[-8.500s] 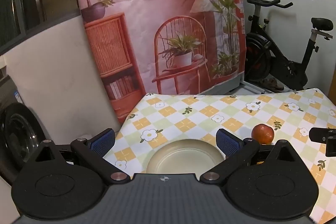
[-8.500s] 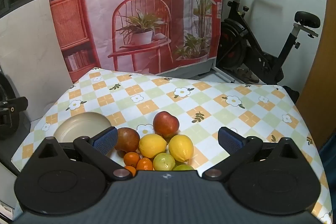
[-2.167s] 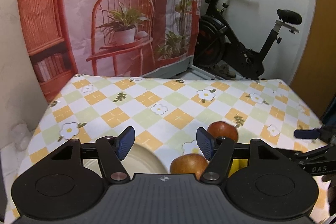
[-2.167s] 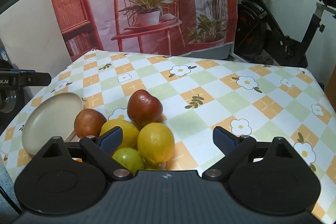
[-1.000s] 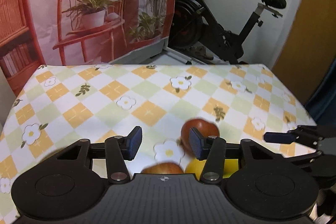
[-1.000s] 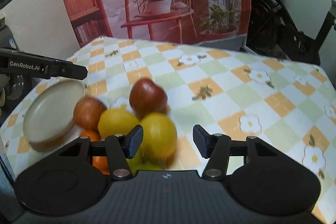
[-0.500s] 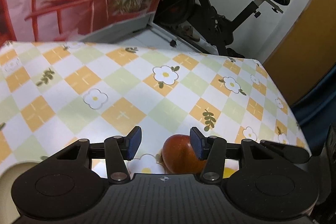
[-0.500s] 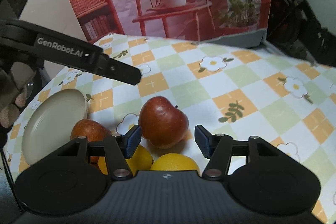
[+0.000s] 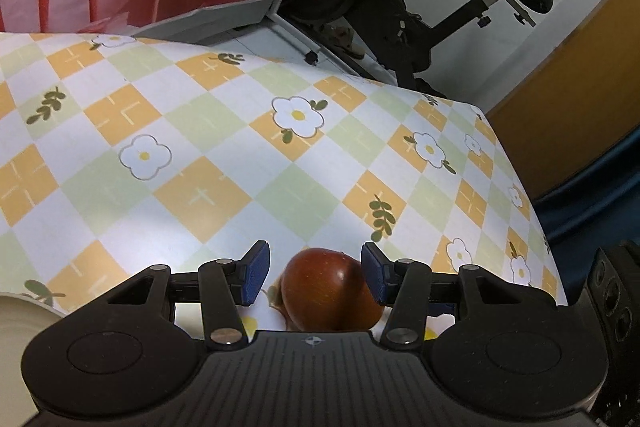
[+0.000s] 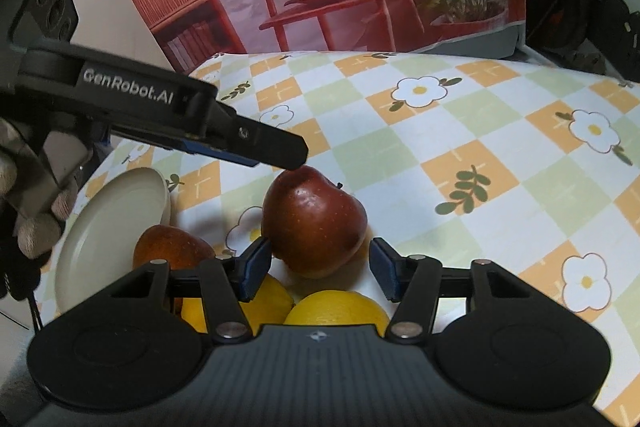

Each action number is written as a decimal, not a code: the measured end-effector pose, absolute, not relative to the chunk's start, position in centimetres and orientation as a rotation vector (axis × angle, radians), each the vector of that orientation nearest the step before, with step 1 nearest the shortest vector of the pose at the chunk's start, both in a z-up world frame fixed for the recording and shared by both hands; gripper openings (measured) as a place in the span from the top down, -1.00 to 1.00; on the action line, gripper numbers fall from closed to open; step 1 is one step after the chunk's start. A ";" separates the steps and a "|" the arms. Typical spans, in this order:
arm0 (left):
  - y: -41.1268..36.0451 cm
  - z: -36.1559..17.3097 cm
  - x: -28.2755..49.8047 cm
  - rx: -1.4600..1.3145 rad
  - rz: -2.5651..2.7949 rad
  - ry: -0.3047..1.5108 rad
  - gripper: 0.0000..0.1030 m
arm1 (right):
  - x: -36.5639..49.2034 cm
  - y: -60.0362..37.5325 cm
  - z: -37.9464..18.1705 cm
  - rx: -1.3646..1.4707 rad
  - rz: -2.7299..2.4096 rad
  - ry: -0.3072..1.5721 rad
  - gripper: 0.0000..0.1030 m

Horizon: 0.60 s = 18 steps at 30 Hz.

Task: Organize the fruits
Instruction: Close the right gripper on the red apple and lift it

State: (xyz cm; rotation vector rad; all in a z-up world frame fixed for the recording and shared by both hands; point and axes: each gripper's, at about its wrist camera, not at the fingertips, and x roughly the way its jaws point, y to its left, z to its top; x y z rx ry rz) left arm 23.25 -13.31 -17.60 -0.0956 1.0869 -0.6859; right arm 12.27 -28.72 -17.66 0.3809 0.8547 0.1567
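- Both two-finger grippers are converging on one dark red, glossy apple (image 10: 314, 223). We are carrying the left gripper (image 9: 314, 277) with its blue ribbed pads spread on either side of the apple, low in the centre of its view. The right-hand pad looks close to the skin, but we cannot tell whether it is touching.
- We are bringing the right gripper (image 10: 316, 269) in with its jaws closing. The apple is sitting just beyond its blue pads, not pinched.
- In the right wrist view, the left tool's black finger is reaching from the upper left down to the apple's top, probably because that apple is sitting highest and is easiest to take.
- We are seeing the apple leaning on two smooth yellow lemons (image 10: 340, 309), with a duller russet-red apple (image 10: 172, 247) at lower left.
- A shallow, matte cream round plate (image 10: 104, 223) is waiting empty at the left, likely the destination.
- Everything is resting on a smooth checked tablecloth of orange, green and white squares with daisies (image 9: 208, 131).
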 end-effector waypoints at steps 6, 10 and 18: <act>-13.3 -18.3 23.2 -0.103 -0.706 1.102 -0.03 | 12.4 -28.9 -17.9 0.398 0.177 0.846 -0.08; -13.4 -18.4 23.3 -0.110 -0.717 1.107 -0.03 | 12.6 -28.8 -18.0 0.400 0.177 0.847 -0.12; -13.2 -18.5 23.4 -0.121 -0.747 1.108 0.17 | 13.1 -28.9 -18.3 0.412 0.183 0.842 -0.16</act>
